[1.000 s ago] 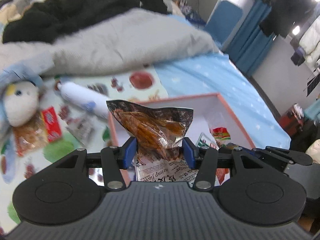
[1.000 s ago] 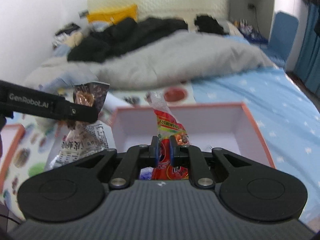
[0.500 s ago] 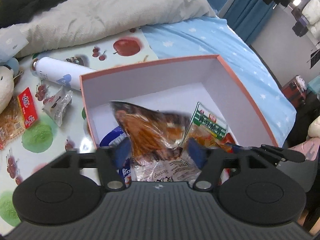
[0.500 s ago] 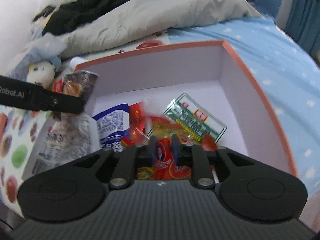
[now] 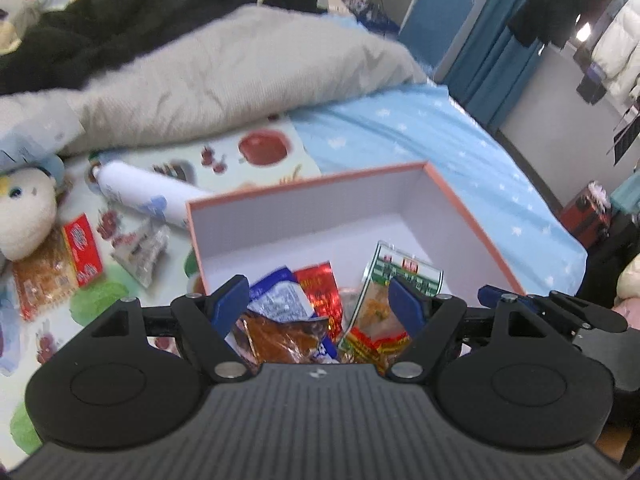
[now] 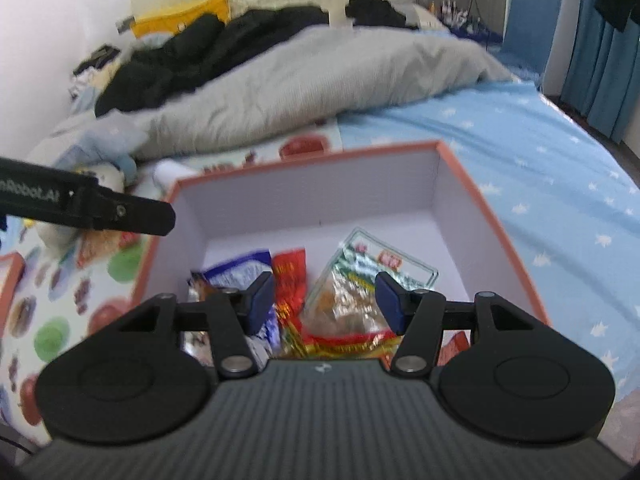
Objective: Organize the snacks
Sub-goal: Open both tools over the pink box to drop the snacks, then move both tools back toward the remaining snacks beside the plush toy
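An orange-rimmed box (image 5: 472, 216) with white inside walls sits on the bed; it also shows in the right wrist view (image 6: 480, 196). Several snack packets lie in it: a brown shrimp packet (image 5: 280, 334), a blue-white packet (image 5: 276, 300), a red packet (image 6: 290, 276) and a green-white packet (image 6: 372, 268). My left gripper (image 5: 320, 304) is open and empty above the box's near end. My right gripper (image 6: 324, 298) is open and empty over the packets. The left gripper's arm (image 6: 92, 208) shows at the left of the right wrist view.
On the fruit-print mat (image 5: 100, 304) left of the box lie a white bottle (image 5: 140, 192), a clear wrapped snack (image 5: 142, 252), an orange-red packet (image 5: 56, 260) and a plush toy (image 5: 24, 212). A grey duvet (image 5: 240, 68) and black clothes lie behind.
Both grippers opened and let go: the brown shrimp packet and the red packet now lie in the box. Both grippers have drawn back and tilted up.
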A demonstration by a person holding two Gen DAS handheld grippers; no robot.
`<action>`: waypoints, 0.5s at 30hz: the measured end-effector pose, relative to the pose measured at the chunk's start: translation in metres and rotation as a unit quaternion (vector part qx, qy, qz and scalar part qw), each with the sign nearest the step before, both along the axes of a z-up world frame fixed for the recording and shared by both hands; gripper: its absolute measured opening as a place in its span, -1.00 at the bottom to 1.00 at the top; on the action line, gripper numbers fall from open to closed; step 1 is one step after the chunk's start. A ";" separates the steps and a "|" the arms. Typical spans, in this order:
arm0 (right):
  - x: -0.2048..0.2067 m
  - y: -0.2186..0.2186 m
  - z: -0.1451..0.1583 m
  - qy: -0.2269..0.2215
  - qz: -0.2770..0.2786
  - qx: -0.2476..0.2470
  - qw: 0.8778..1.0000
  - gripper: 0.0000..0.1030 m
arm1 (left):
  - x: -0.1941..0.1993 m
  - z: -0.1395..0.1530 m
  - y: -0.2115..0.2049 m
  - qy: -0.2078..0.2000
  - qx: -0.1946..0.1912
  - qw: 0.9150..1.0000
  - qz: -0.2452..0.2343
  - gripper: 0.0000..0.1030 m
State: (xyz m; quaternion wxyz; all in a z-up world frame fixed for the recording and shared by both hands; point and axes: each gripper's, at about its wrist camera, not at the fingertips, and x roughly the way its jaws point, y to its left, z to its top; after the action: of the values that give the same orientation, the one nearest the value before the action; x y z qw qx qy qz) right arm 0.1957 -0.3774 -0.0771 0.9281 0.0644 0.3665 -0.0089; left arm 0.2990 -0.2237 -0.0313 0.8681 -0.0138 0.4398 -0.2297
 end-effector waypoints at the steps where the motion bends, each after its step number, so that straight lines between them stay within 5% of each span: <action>1: -0.003 0.001 0.004 -0.007 0.001 0.003 1.000 0.12 | -0.003 0.005 0.003 -0.009 -0.001 1.000 0.002 0.56; 15: -0.032 0.031 0.064 -0.102 0.040 0.012 0.994 0.13 | -0.050 0.061 0.051 -0.096 -0.020 0.995 0.037 0.56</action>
State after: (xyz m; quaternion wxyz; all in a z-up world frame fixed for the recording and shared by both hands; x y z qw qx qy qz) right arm 0.1640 -0.3462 -0.0130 0.9596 0.0609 0.2718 0.0395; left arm 0.2489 -0.1722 0.0294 0.9137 -0.0251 0.3491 -0.2067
